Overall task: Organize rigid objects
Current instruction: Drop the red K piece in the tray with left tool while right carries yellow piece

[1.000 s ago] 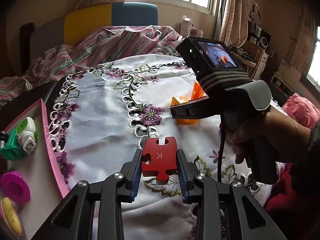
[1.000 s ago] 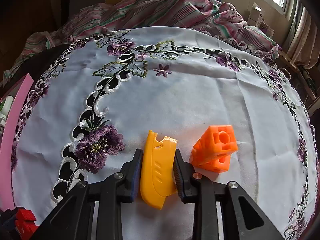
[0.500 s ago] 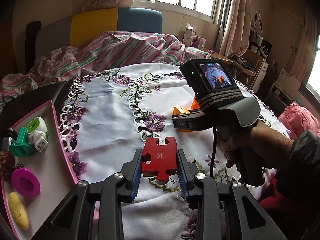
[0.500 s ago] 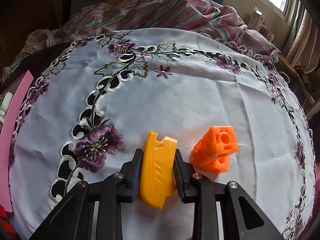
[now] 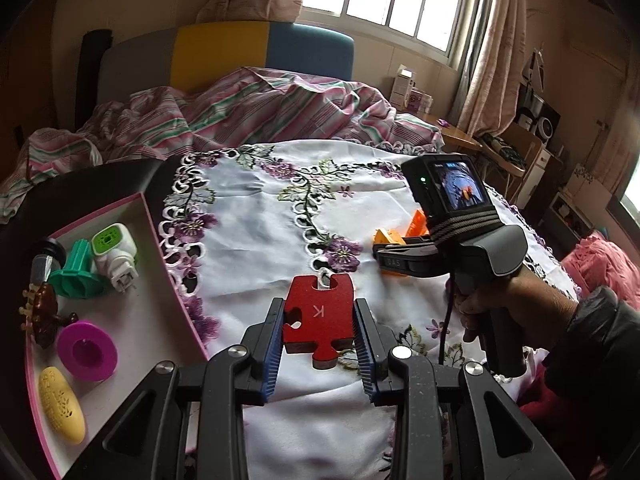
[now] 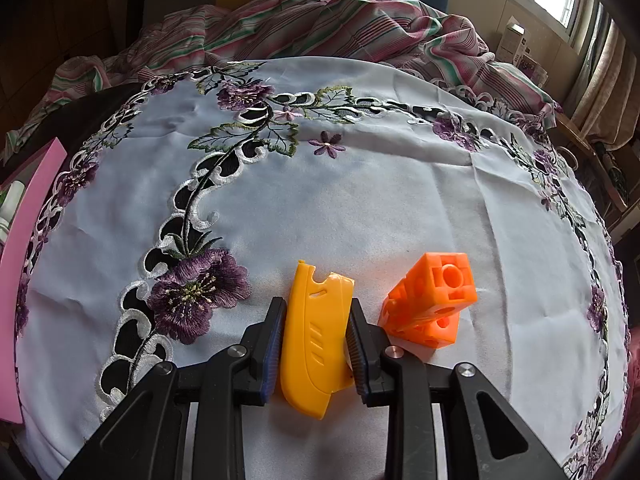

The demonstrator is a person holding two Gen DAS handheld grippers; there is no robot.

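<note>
The left gripper has its jaws clamped on a flat red jigsaw-shaped piece printed with a "K", and over the last second the hand has lifted it and carried it sideways: the pink-rimmed tray on the left has slid much further into the left wrist view, so that its contents now show in full where earlier only part did. In it lie a white and green plug-like gadget, a green ribbed plastic part, a magenta round disc, a yellow oval piece and a small brown figure. The puzzle piece hangs above the embroidered white tablecloth on the worktop, near the tray's rim but not yet over it.

The right gripper has not shifted: its jaws are clenched on a yellow curved plastic casing, which looks to be low on the cloth, just beside an orange perforated plastic block.

My reading is that the red piece is on its way to the tray, while the yellow casing waits its turn and the orange block is not yet collected.
</note>
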